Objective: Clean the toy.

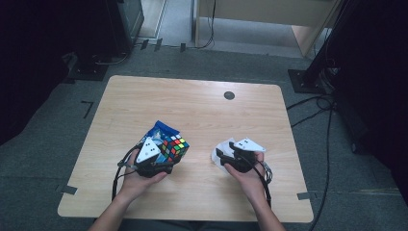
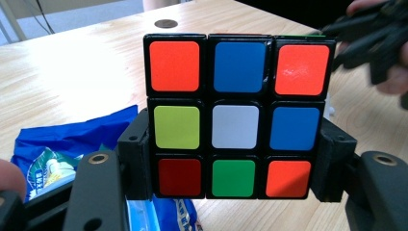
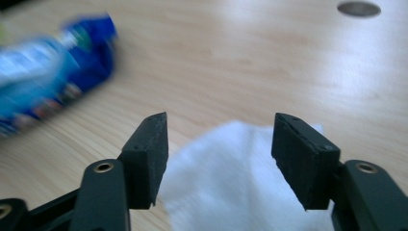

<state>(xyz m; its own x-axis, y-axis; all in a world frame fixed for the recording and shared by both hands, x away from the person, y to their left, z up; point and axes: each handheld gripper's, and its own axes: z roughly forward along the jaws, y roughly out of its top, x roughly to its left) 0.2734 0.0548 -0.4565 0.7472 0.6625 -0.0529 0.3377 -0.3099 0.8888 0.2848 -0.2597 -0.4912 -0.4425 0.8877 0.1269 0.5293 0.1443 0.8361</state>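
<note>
- The left gripper (image 2: 235,159) is clamped on the puzzle cube (image 2: 238,115), one jaw against each side of its lower rows; the cube is held above the table (image 1: 202,110), over the blue snack bag (image 2: 72,144).
- The right gripper (image 3: 219,159) is spread wide with nothing between its jaws, above the white tissue (image 3: 231,187).

A person's left gripper (image 1: 161,155) held a scrambled puzzle cube (image 1: 174,147) above a blue packet (image 1: 161,129) at lower centre. The right gripper (image 1: 222,156) hovered over a white tissue (image 1: 222,147) on the wooden table (image 1: 202,110).

Multicoloured cube (image 2: 238,115) — blue packet (image 1: 161,129), white cloth (image 3: 240,178).
</note>
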